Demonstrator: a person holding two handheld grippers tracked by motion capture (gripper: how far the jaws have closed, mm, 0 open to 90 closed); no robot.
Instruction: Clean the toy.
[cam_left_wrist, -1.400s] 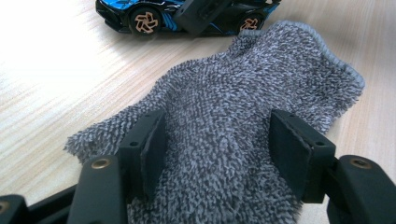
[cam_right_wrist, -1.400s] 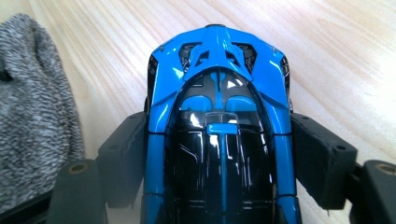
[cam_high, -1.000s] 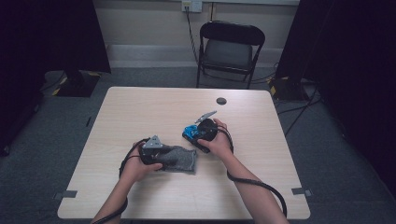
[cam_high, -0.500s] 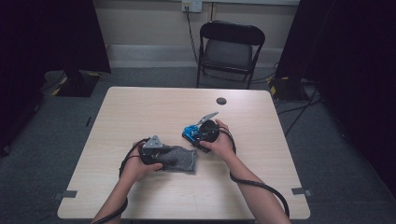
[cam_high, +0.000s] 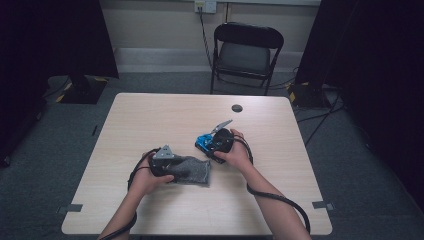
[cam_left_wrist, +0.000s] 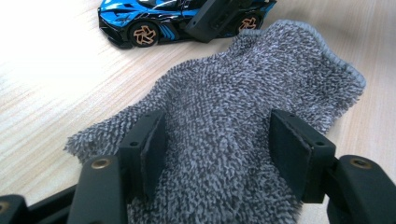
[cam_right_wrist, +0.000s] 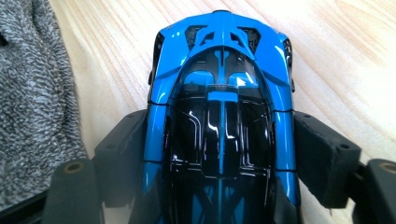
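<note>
Cloth (cam_left_wrist: 243, 140), one grey piece, was bunched between the spread left gripper (cam_left_wrist: 219, 154); pad contact could not be judged. One blue toy car (cam_right_wrist: 219, 121), rear cut off, was pinched on the table (cam_high: 150, 115) by the right gripper (cam_right_wrist: 219, 154).

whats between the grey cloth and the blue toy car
Just a narrow strip of bare table, seen in the right gripper view between the grey cloth and the blue toy car.

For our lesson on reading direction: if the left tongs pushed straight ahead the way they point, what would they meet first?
The left tongs already straddle the grey cloth. Going on along it, they would probably meet the blue toy car beyond its far edge, though depth is uncertain.
</note>
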